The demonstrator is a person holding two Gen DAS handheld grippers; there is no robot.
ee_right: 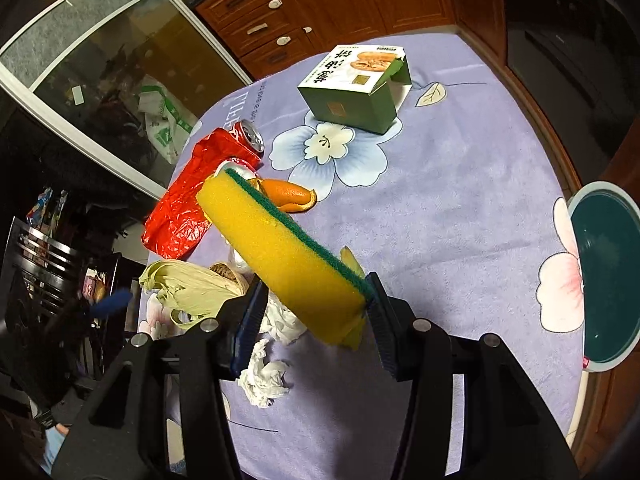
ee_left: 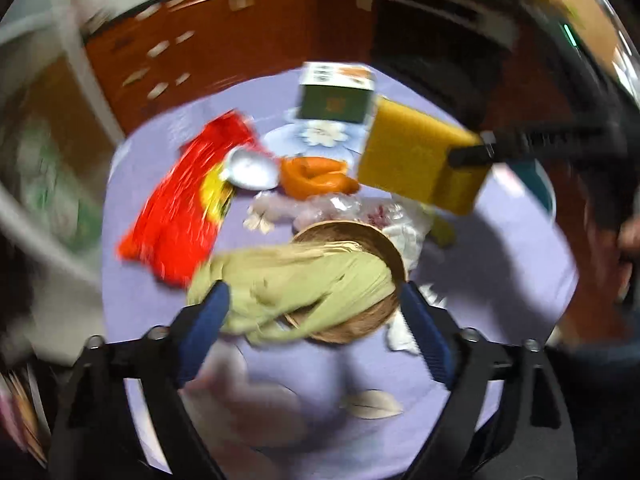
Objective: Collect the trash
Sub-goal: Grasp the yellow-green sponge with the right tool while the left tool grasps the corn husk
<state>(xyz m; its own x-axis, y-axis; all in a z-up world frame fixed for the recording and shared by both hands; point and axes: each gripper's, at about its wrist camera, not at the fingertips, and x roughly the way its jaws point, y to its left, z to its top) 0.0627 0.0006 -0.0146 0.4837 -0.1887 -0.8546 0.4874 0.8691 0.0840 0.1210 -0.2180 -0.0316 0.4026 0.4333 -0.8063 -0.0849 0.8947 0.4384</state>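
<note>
Trash lies on a lilac flowered tablecloth. A pale green corn husk rests on a round brown bowl-like shell. My left gripper hovers over them, open wide, with its blue pads either side of the husk and not pressing on it. My right gripper is shut on a yellow sponge with a green scouring face, held up over the table. In the left wrist view the sponge hangs at upper right. A red wrapper, a crushed can and orange peel lie beyond.
A green carton stands at the far side of the table. Crumpled white tissue lies under the right gripper. A teal bin sits off the table's right edge. Wooden cabinets stand behind, and a glass door is at left.
</note>
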